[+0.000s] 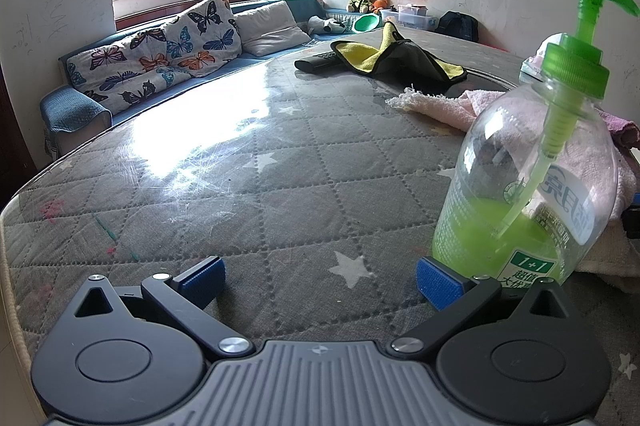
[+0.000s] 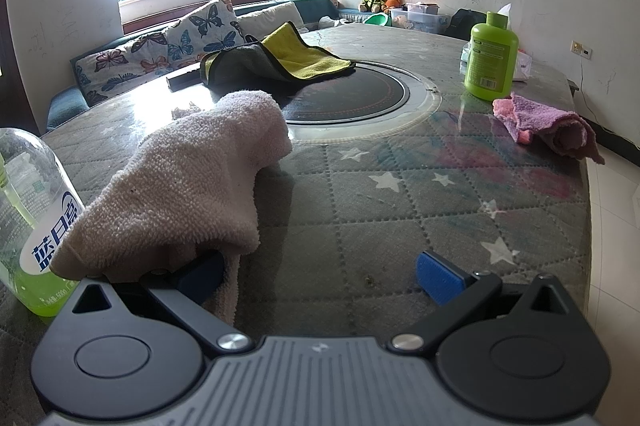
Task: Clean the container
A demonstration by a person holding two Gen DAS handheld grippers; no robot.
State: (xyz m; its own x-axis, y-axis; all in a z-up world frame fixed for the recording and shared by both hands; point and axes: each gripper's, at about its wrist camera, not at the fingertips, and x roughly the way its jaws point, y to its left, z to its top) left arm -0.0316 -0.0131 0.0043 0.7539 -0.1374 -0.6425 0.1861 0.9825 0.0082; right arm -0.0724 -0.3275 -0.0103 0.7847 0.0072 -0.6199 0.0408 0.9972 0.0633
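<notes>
A clear pump bottle [image 1: 528, 178] with a green pump head and some green liquid stands on the quilted table, just ahead of my left gripper's right finger. My left gripper [image 1: 320, 276] is open and holds nothing. In the right wrist view the same bottle [image 2: 28, 226] stands at the far left. A pale pink towel [image 2: 192, 186] lies draped beside it, and its near edge hangs over the left finger of my right gripper [image 2: 320, 276]. That gripper is open, with bare tabletop between its fingers.
A yellow and grey cloth [image 2: 280, 60] and a dark remote [image 1: 316, 60] lie further back by a round black hob [image 2: 360, 94]. A green opaque bottle [image 2: 490, 58] and a purple rolled cloth [image 2: 552, 126] sit at the right. The table edge [image 2: 588, 226] drops off on the right.
</notes>
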